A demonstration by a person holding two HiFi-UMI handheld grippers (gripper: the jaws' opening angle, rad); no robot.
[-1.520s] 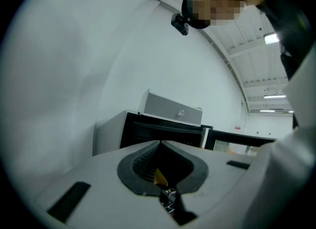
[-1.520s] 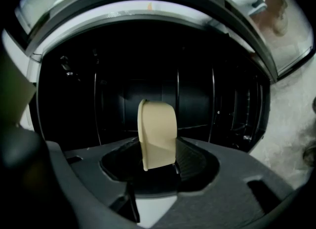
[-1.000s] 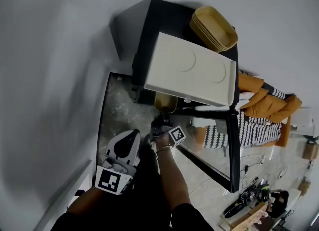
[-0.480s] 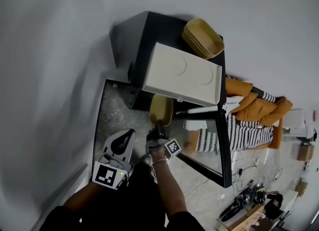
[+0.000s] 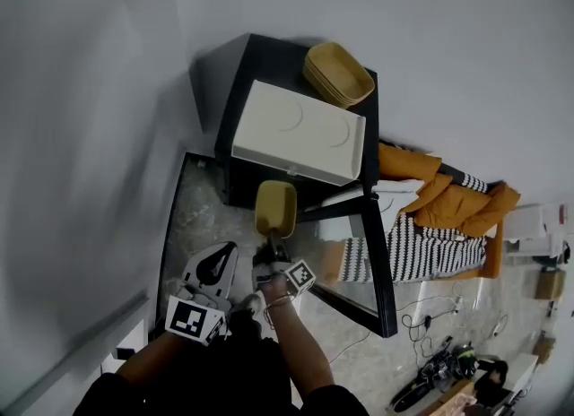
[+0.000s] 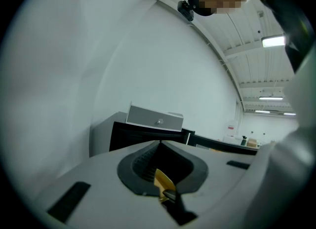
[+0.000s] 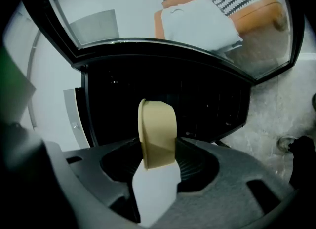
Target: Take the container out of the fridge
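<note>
- Black box-shaped fridge [image 5: 256, 60], the landmark. Its glass-panelled door [image 5: 354, 266] hangs open at the front right, exposing a dark interior.
- Flat white rectangular box [image 5: 299, 143], lying on the fridge top. At the far corner beside it is a stack of tan oval trays [image 5: 338, 73].
- Tan oval plastic container [image 5: 275, 208], outside the fridge, held in the air just before the open front. It looks empty. It is judged light, stiff and smooth-walled, so the thin rim wall is the natural hold, though a pinch at one end may let it pivot or slip.
- Right gripper [image 5: 273, 242], before the fridge front, with its jaws clamped on the container's near wall — the container stands on edge between them.
- Left gripper [image 5: 226, 253], left of the open fridge front and apart from the container. Its jaws are together and hold nothing.
</note>
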